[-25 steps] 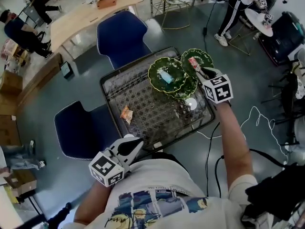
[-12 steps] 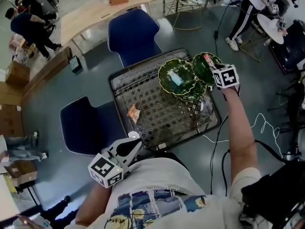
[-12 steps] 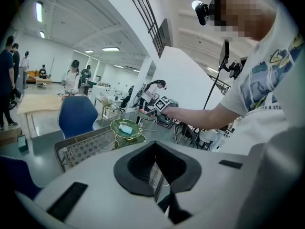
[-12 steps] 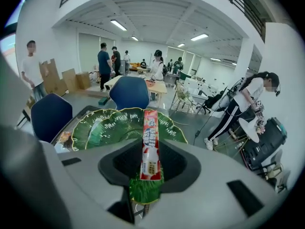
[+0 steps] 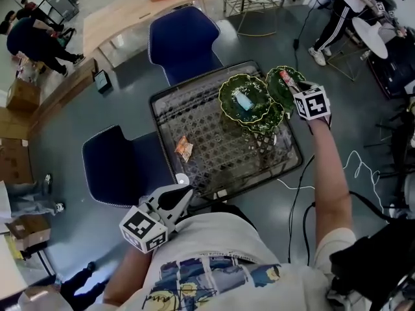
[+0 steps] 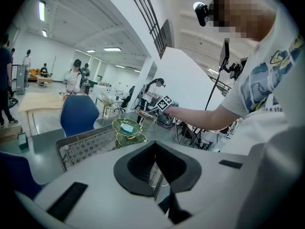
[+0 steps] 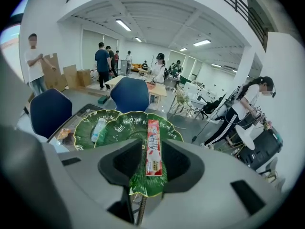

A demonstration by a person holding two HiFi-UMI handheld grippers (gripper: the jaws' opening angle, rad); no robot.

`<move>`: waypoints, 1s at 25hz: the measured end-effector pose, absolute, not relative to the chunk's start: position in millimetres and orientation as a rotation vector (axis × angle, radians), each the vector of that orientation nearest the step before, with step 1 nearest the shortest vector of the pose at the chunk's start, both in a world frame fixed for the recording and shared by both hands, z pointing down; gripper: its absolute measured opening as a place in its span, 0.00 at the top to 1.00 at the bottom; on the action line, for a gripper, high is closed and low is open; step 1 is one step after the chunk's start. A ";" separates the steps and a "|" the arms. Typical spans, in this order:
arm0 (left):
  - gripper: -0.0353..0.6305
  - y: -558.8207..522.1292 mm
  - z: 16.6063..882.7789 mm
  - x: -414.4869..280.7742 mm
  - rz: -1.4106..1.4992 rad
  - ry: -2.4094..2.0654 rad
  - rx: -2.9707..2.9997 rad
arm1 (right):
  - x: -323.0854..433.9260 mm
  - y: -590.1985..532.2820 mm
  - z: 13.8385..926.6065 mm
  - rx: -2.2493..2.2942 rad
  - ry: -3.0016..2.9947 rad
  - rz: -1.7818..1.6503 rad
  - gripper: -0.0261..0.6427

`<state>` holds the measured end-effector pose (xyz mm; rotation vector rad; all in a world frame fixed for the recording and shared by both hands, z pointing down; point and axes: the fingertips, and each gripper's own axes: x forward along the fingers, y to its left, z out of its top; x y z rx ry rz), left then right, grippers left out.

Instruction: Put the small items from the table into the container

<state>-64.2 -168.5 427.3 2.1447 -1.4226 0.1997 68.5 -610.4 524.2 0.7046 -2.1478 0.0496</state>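
Red and glossy, a long narrow snack packet with pale print is clamped in the right gripper, poised over a gold-rimmed green leaf dish; a pale blue item lies in the neighbouring dish; a small orange packet sits on the wire-mesh worktop; the left gripper, jaws together on nothing, hangs by the near edge.

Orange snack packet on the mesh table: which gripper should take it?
Left. The left gripper sits at the near edge of the table, nothing between its jaws, nearer the orange snack packet. The right gripper is shut on a red stick packet over the green dish.
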 end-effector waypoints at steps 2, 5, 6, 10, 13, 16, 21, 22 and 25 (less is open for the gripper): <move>0.94 -166.2 429.0 -67.0 0.200 -1.421 2.147 | 70.5 -604.4 515.2 0.729 -2.156 0.030 0.79; 0.94 -159.3 427.7 -71.0 0.194 -1.418 2.162 | 73.5 -586.4 499.0 0.787 -2.178 -0.010 0.79; 0.94 -156.3 426.1 -71.9 0.191 -1.415 2.169 | 74.8 -578.4 492.0 0.814 -2.189 -0.028 0.79; 0.94 -139.2 422.7 -76.5 0.175 -1.396 2.196 | 76.2 -531.8 471.6 0.890 -2.246 -0.074 0.79; 0.94 -122.0 422.3 -80.8 0.159 -1.378 2.215 | 71.4 -479.8 471.9 0.882 -2.278 -0.077 0.79; 0.94 -105.7 419.7 -89.1 0.152 -1.363 2.239 | 61.2 -426.0 482.2 0.846 -2.306 -0.050 0.79; 0.94 -65.4 423.0 -107.5 0.144 -1.348 2.237 | 33.6 -322.6 519.9 0.725 -2.316 0.078 0.79; 0.94 -57.0 424.1 -111.3 0.148 -1.345 2.234 | 27.2 -302.1 526.7 0.701 -2.318 0.098 0.79; 0.94 -31.2 425.7 -122.1 0.156 -1.342 2.236 | 9.1 -243.2 545.2 0.626 -2.318 0.145 0.79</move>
